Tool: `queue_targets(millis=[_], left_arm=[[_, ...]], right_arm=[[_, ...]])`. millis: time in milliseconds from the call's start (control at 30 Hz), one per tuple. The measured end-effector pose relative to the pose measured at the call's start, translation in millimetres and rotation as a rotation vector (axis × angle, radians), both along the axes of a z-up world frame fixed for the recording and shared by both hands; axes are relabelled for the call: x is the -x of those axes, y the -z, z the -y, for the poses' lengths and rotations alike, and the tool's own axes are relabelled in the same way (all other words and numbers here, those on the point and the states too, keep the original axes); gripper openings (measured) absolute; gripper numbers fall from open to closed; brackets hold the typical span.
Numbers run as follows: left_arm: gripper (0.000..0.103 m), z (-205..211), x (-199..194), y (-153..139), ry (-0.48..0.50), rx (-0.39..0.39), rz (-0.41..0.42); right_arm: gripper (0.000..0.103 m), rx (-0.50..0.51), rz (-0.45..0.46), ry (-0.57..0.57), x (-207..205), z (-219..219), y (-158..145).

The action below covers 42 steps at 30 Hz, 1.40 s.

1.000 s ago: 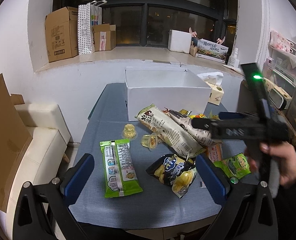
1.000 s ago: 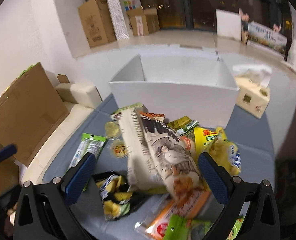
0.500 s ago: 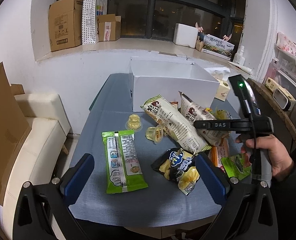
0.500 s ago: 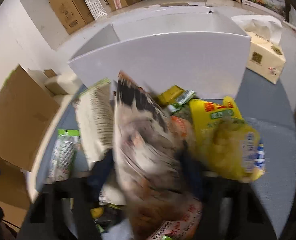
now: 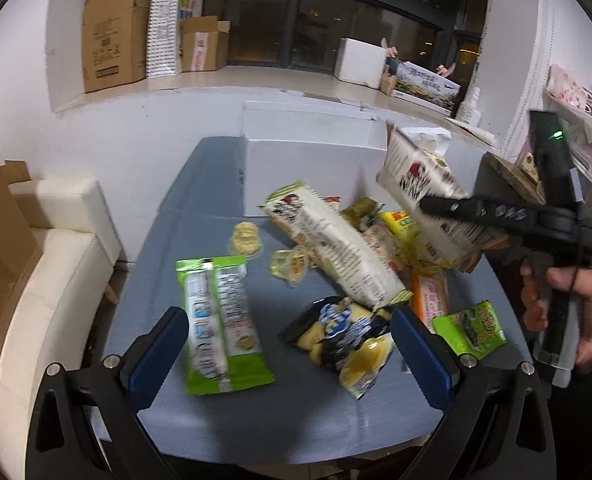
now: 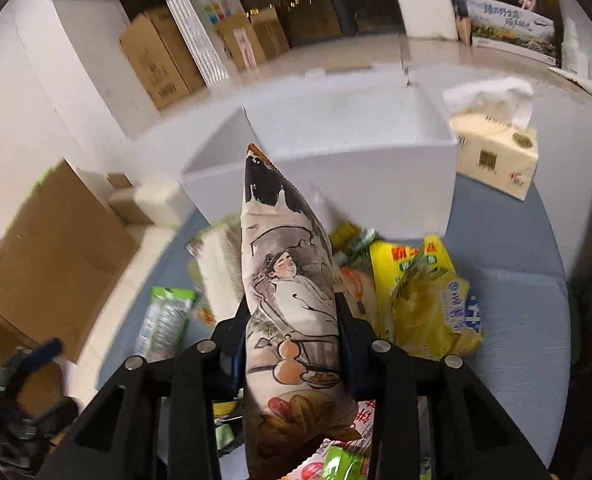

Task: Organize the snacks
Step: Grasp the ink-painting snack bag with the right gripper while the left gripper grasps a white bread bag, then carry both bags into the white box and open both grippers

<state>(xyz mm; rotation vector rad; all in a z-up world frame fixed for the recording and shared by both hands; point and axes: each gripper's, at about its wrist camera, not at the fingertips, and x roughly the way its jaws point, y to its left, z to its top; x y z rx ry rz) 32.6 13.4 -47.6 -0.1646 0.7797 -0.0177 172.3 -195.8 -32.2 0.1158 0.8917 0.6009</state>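
A right gripper (image 6: 291,344) clamps a long cream snack bag (image 6: 283,280) printed with an ink drawing of a reclining figure; its jaws have just been closing and now squeeze the bag's lower half from both sides. The bag stands nearly upright, its top pointing to twelve o'clock toward an open white box (image 6: 336,168) at the far end of a grey-blue table (image 6: 516,300). At three o'clock from the bag lies a yellow packet (image 6: 428,296). A tissue box (image 6: 496,152) sits at one o'clock.

In the left wrist view, a hand (image 5: 568,304) at three o'clock grips the right gripper's handle. The left gripper (image 5: 287,344) hovers with jaws wide apart and nothing between them. Just beyond it lie a green packet (image 5: 219,320) at eleven o'clock and a black-and-yellow bag (image 5: 344,336) at one o'clock. A second cream bag (image 5: 336,248) rests beyond them.
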Motion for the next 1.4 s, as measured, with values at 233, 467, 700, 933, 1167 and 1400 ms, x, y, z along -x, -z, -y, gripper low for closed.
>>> queue_targets(millis=[233, 467, 700, 933, 1167, 1400], left_arm=[[0.103, 26, -45, 11, 0.058, 0.081, -0.064], [0.103, 48, -104, 32, -0.006, 0.151, -0.175], [0.102, 53, -148, 62, -0.155, 0.072, -0.286], [0.055, 62, -156, 76, -0.131, -0.021, -0.283], [0.052, 61, -127, 49, -0.054, -0.035, -0.174], [0.052, 41, -99, 10, 0.048, 0.076, 0.030]], right_arm=[[0.039, -0.050, 0.118, 0.056, 36, 27, -30], [0.039, -0.085, 0.126, 0.116, 78, 61, -29], [0.039, -0.124, 0.125, 0.126, 99, 80, -23], [0.039, -0.122, 0.116, 0.137, 101, 86, -17], [0.039, -0.138, 0.107, 0.134, 99, 85, -12], [0.039, -0.167, 0.099, 0.134, 86, 81, -11]])
